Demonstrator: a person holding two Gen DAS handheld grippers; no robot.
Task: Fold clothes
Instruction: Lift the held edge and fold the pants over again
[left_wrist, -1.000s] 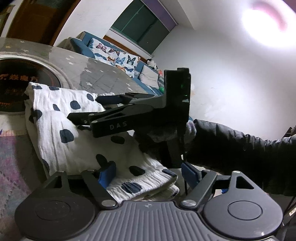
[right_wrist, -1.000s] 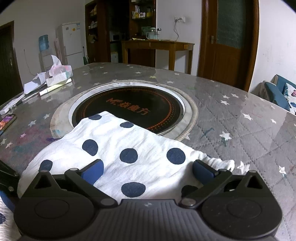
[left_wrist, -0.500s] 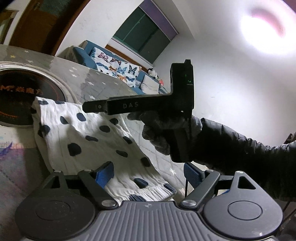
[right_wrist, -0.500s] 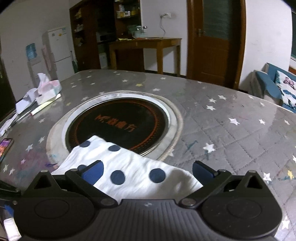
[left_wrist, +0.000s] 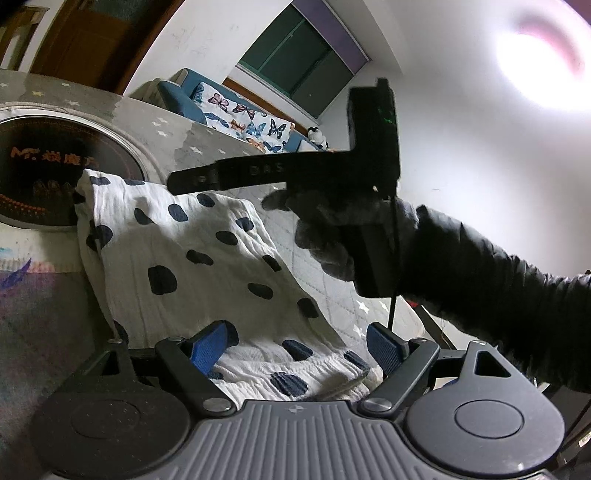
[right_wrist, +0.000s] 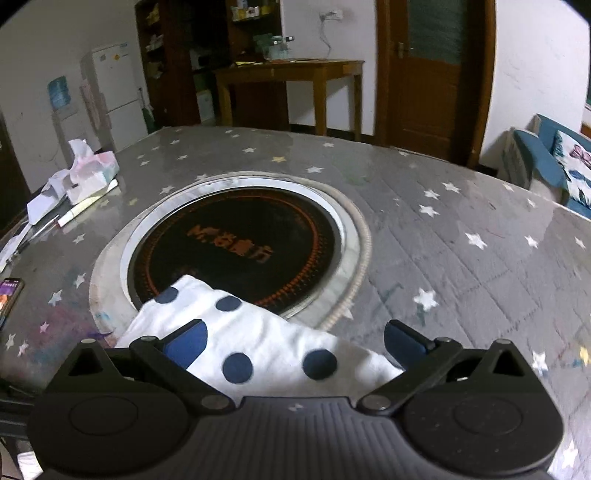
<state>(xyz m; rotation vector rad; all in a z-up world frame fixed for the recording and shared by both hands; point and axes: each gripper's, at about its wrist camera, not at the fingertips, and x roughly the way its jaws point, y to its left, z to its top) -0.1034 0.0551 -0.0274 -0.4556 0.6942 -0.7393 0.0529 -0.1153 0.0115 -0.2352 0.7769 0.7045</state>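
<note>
In the left wrist view, the left tongs (left_wrist: 295, 345) are standing released, their blue pads spread wide above the hemmed end of the white polka-dot cloth (left_wrist: 192, 254), which is lying folded on the star-patterned counter (left_wrist: 207, 147) and reaching from the counter's near edge toward the round black burner (left_wrist: 48, 166); the right tongs (left_wrist: 192, 181), gripped in a gloved hand (left_wrist: 332, 229), are hovering over the cloth's far part. In the right wrist view, the right tongs (right_wrist: 293, 341) are likewise gaping, clear of the cloth (right_wrist: 258, 339), which is lying beneath and between the pads with one corner overlapping the burner (right_wrist: 236, 247) at the counter's (right_wrist: 461, 258) centre.
</note>
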